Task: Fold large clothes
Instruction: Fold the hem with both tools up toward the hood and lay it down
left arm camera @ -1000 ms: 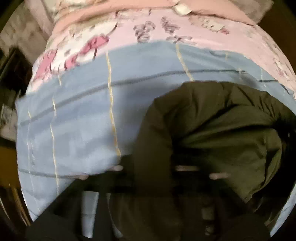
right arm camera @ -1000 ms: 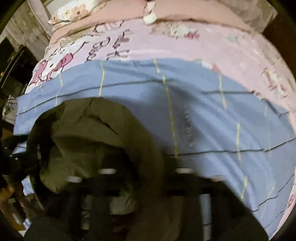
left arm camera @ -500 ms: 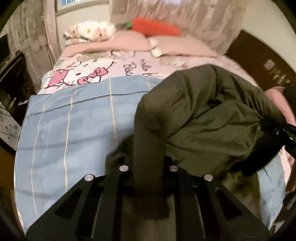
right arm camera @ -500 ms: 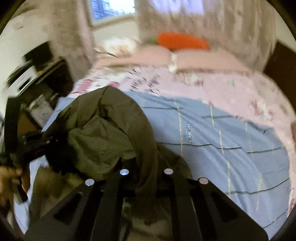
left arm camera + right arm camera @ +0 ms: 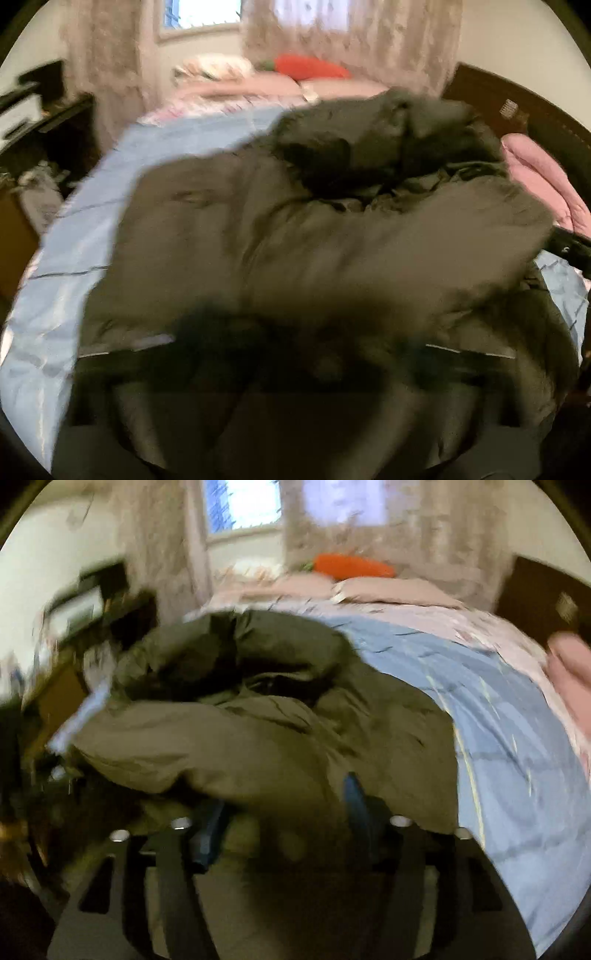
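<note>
A large dark olive jacket lies bunched on the blue bed cover; it also fills the right wrist view. My left gripper is buried under the jacket cloth and blurred, so its jaws do not show. My right gripper has its blue-padded fingers spread wide, with jacket cloth lying between them. The right gripper also shows at the right edge of the left wrist view.
The bed carries a blue cover over a pink sheet, with pillows and an orange carrot cushion at the far end. A dark desk stands left of the bed, a dark headboard on the right.
Both grippers have swung up and back, so the window and far wall now show. The jacket has spread out over the bed, and the right jaws have opened wider.
</note>
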Demonstrator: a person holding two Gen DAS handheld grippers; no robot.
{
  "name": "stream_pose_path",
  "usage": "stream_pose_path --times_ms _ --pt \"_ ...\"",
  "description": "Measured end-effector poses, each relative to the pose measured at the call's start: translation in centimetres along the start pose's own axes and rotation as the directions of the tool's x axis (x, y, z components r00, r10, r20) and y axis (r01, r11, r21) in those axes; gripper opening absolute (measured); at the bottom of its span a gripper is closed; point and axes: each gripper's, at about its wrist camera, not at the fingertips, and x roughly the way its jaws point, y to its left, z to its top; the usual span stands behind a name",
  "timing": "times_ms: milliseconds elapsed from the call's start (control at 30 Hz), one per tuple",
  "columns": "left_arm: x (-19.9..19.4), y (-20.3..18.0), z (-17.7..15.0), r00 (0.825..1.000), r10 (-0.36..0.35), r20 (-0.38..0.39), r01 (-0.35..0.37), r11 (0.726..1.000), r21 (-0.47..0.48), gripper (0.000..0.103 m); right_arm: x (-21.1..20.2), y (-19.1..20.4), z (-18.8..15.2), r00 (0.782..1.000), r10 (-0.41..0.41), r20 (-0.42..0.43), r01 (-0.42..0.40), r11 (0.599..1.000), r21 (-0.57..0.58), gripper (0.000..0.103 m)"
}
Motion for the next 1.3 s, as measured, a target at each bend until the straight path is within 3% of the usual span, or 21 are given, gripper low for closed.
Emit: stream_pose_path --times_ms 33,67,200,267,367,433,533,667,800,1000,1300 --pt "-1.3 0.3 -0.4 0.999 -0.022 0.041 0.023 0.999 -0.022 0.101 -0.5 -0.4 -0.1 1.000 0.014 0.009 -0.014 0.999 0.040 0.100" --pt "-2.0 0.7 -0.5 0.997 -0.045 0.056 0.047 0.998 -0.033 0.101 -0.8 -0.8 0.0 1.000 0.025 0.007 -0.025 0.997 0.076 0.102" --pt "-1.9 1.3 0.8 1.000 0.020 -0.007 -0.020 0.999 -0.039 0.101 -1.7 -0.7 2.2 0.996 0.088 0.001 -0.088 0.987 0.134 0.102" --pt "-3.6 2.0 2.4 0.996 -0.024 0.081 0.033 0.993 -0.113 0.101 -3.2 0.0 2.9 0.996 0.084 0.041 -0.088 0.987 0.131 0.102" --pt "-4.8 2.8 4.6 0.987 -0.091 0.135 0.119 0.970 -0.214 0.101 -3.1 0.5 4.6 0.999 -0.002 0.038 -0.001 0.997 0.076 0.102" --pt "-2.7 1.8 7.2 0.993 -0.093 0.067 0.106 0.968 -0.225 0.101 -0.7 0.8 6.3 0.998 -0.060 0.006 0.059 0.998 0.035 0.102" --pt "2.2 -0.7 10.5 0.997 -0.023 -0.073 0.013 0.991 -0.135 0.101 3.8 1.3 8.4 0.997 -0.054 -0.062 0.054 0.999 -0.004 0.102" --pt "8.3 -3.7 13.0 0.994 0.030 -0.109 -0.033 0.999 -0.022 0.101 10.8 2.4 10.7 0.994 -0.059 -0.096 0.053 0.996 -0.068 0.102" --pt "13.7 -5.1 14.8 0.988 0.103 -0.115 -0.097 0.994 0.058 0.101 17.2 1.6 12.1 0.991 -0.054 -0.125 0.052 0.998 -0.018 0.102" --pt "19.7 -4.1 16.9 0.982 0.125 -0.141 -0.120 0.992 0.043 0.100 23.8 -0.1 13.6 0.985 -0.071 -0.157 0.076 0.997 0.022 0.102" --pt "26.7 -2.6 18.7 0.975 0.126 -0.185 -0.127 0.992 0.008 0.101 29.6 -1.8 14.7 0.977 -0.061 -0.203 0.081 0.993 0.090 0.102"
